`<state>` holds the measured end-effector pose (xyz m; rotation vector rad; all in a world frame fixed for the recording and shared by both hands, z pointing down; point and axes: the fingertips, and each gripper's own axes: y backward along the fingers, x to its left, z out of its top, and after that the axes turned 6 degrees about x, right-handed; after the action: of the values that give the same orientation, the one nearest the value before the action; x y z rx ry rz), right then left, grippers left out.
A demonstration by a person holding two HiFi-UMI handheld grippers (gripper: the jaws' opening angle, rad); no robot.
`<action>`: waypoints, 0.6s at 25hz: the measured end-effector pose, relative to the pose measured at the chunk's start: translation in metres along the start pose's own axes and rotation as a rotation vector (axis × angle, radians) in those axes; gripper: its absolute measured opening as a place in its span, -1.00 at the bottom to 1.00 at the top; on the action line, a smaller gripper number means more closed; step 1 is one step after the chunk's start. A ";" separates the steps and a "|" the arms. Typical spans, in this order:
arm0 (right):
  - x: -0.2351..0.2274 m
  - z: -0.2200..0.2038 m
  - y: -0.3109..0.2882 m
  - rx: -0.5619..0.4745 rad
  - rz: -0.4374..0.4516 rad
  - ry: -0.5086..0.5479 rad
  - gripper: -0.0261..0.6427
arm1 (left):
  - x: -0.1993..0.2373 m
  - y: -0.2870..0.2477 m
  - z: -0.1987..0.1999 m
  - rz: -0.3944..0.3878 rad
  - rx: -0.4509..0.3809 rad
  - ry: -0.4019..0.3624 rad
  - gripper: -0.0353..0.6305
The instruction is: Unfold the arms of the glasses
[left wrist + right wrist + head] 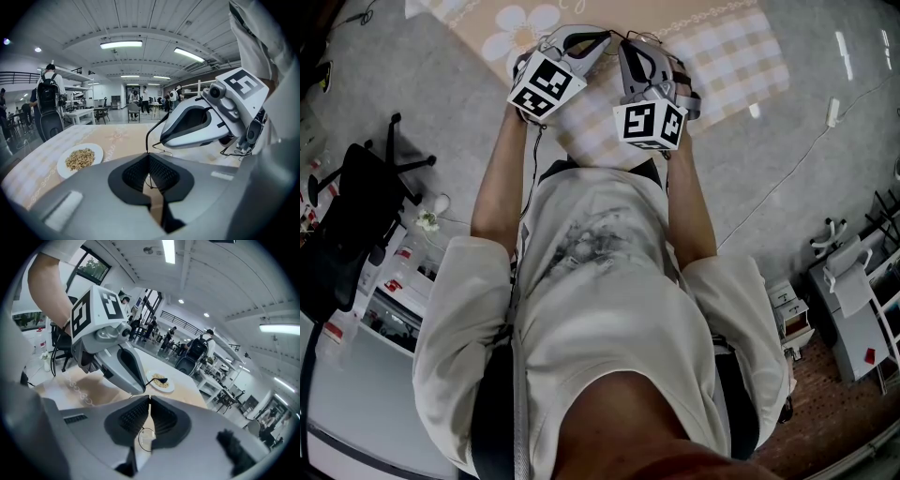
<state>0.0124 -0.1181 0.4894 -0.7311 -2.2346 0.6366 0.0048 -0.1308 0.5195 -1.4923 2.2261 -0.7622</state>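
Glasses (pixel 145 439) held between grippers, left gripper (pixel 149 158) fingers clamped on them, right gripper (pixel 150 400) too.

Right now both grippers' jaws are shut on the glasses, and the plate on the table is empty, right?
The plate is not empty: it holds food, as the left gripper view shows. The left gripper and right gripper indeed have jaws shut on the glasses.

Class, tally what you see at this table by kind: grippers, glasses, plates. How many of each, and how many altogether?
grippers: 2 (left gripper, right gripper)
glasses: 1
plates: 1
Total: 4
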 end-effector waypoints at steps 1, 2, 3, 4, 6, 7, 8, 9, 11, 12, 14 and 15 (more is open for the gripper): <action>-0.001 0.000 0.001 0.000 -0.004 -0.003 -0.85 | 0.000 0.000 -0.001 0.001 0.001 0.002 -0.87; -0.003 0.000 0.002 0.000 -0.009 -0.006 -0.85 | 0.000 0.000 -0.001 0.002 0.001 0.004 -0.86; -0.004 0.000 0.003 0.000 -0.014 -0.008 -0.85 | 0.000 0.000 -0.001 0.002 -0.001 0.004 -0.87; -0.005 0.000 0.005 0.000 -0.018 -0.011 -0.85 | -0.001 0.000 -0.001 0.003 -0.006 0.003 -0.87; -0.008 -0.001 0.007 0.000 -0.027 -0.017 -0.85 | -0.001 0.000 0.000 0.004 -0.011 0.002 -0.87; -0.010 -0.001 0.008 -0.001 -0.032 -0.020 -0.85 | -0.001 0.000 -0.001 0.003 -0.010 0.003 -0.87; -0.012 -0.002 0.009 -0.001 -0.036 -0.023 -0.85 | -0.001 0.000 -0.001 0.003 -0.006 0.005 -0.87; -0.013 -0.002 0.010 0.000 -0.040 -0.025 -0.85 | -0.002 -0.001 -0.003 0.003 -0.001 0.007 -0.87; -0.016 -0.004 0.012 0.002 -0.048 -0.031 -0.85 | -0.002 -0.001 -0.005 0.001 0.007 0.011 -0.87; -0.017 -0.004 0.013 0.003 -0.051 -0.033 -0.85 | -0.003 -0.001 -0.005 0.001 0.005 0.011 -0.87; -0.018 -0.005 0.015 0.005 -0.058 -0.037 -0.85 | -0.003 0.000 -0.004 0.004 0.000 0.007 -0.87; -0.019 -0.006 0.016 0.005 -0.062 -0.038 -0.85 | -0.003 0.000 -0.004 0.005 -0.001 0.006 -0.87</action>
<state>0.0332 -0.1179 0.4744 -0.6502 -2.2805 0.6303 0.0036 -0.1272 0.5231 -1.4860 2.2338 -0.7654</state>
